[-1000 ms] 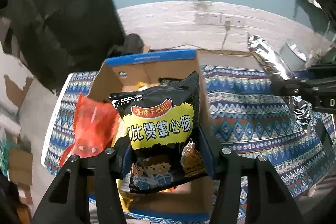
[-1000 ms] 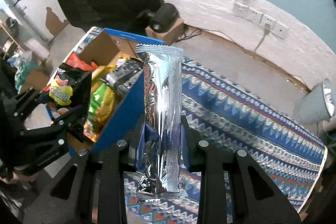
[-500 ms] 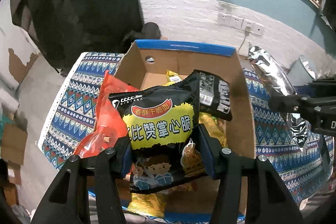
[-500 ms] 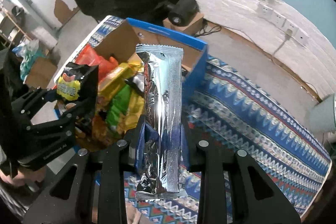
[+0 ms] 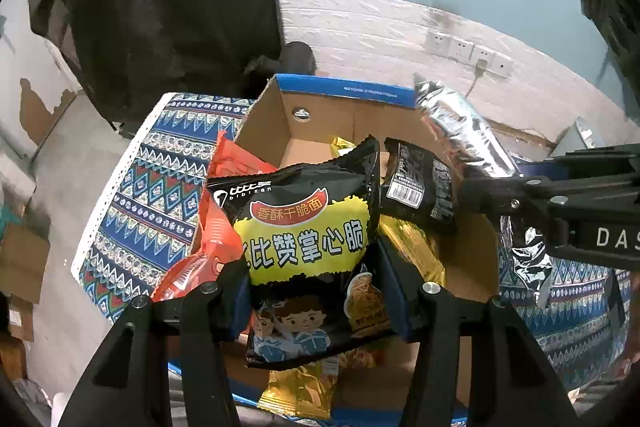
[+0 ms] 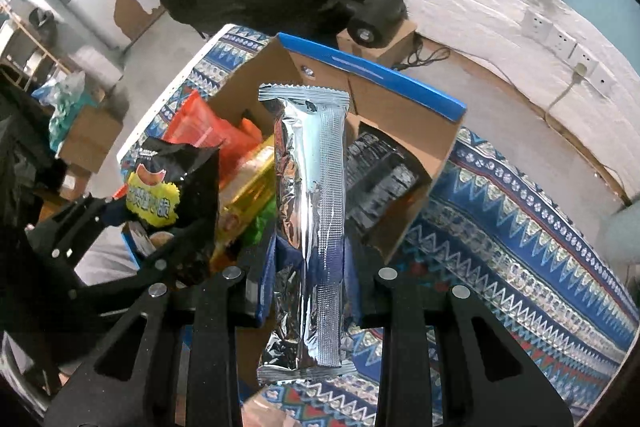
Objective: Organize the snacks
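Observation:
My left gripper (image 5: 316, 291) is shut on a black and yellow noodle snack bag (image 5: 308, 239), held over the open cardboard box (image 5: 344, 91) with a blue rim. In the right wrist view my right gripper (image 6: 312, 259) is shut on a long silver foil packet (image 6: 312, 195), upright above the box's near right side (image 6: 404, 83). Inside the box lie a red bag (image 5: 224, 163), a black packet (image 5: 420, 183) and gold wrappers (image 5: 300, 387). The silver packet (image 5: 460, 131) and right gripper also show at the right of the left wrist view; the noodle bag (image 6: 168, 195) shows at left in the right wrist view.
The box stands on a blue patterned cloth (image 6: 520, 227) over a table. A dark speaker on a small carton (image 6: 376, 15) sits behind the box. A white brick wall with sockets (image 5: 468, 51) runs behind. Cardboard boxes (image 6: 84, 135) stand on the floor at left.
Both grippers have swung over the box with their packets still held. The box now sits centred under the left gripper, and the silver packet has come over its right side.

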